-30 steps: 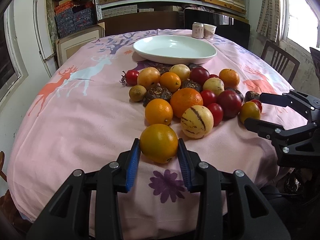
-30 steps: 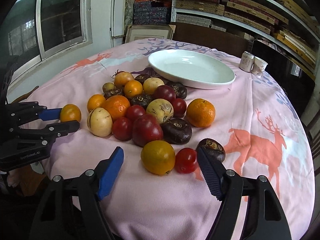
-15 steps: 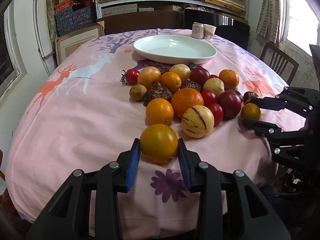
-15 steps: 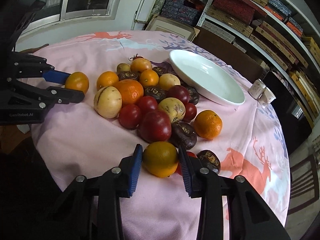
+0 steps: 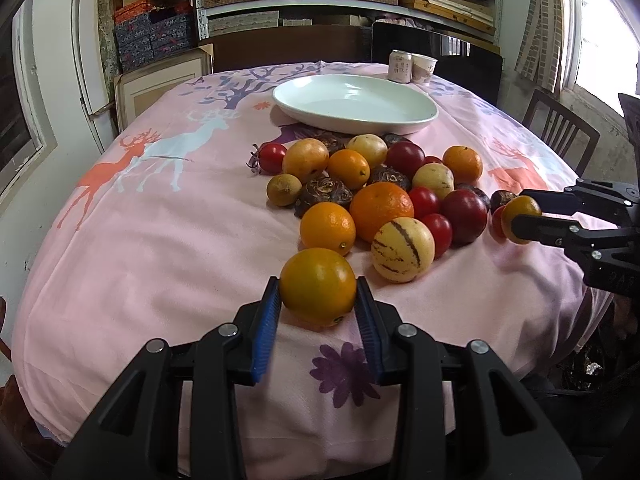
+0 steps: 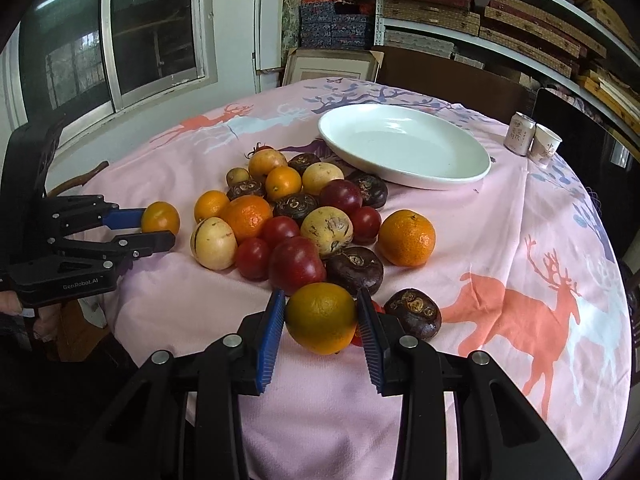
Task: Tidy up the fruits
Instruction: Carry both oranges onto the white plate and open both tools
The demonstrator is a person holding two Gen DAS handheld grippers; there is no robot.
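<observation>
Since the earlier pictures, the right gripper [image 6: 321, 318] has closed from a wide spread around a yellow-orange fruit [image 6: 321, 318] and now pinches it between its blue pads, the fruit appearing slightly raised off the pink tablecloth [image 6: 500, 216]. The red tomato [image 6: 356, 338] that lay beside that fruit is now mostly hidden behind it, just left of a dark brown fruit [image 6: 414, 312]. The left gripper [image 5: 317, 286] has kept its place and is clamped on an orange [image 5: 317, 286] at the near edge of the cloth, its blue pads pressed against both sides.

In the left wrist view the right gripper [image 5: 524, 220] shows at the right edge with its fruit between the fingers. The fruit pile [image 5: 380, 184] sits in the middle of the table, oranges, red tomatoes, pale striped melons and dark brown fruits touching one another. Beyond it lies a white plate [image 5: 400, 122], holding nothing. A can [image 5: 401, 66] and a paper cup [image 5: 424, 68] stand side by side behind the plate.
</observation>
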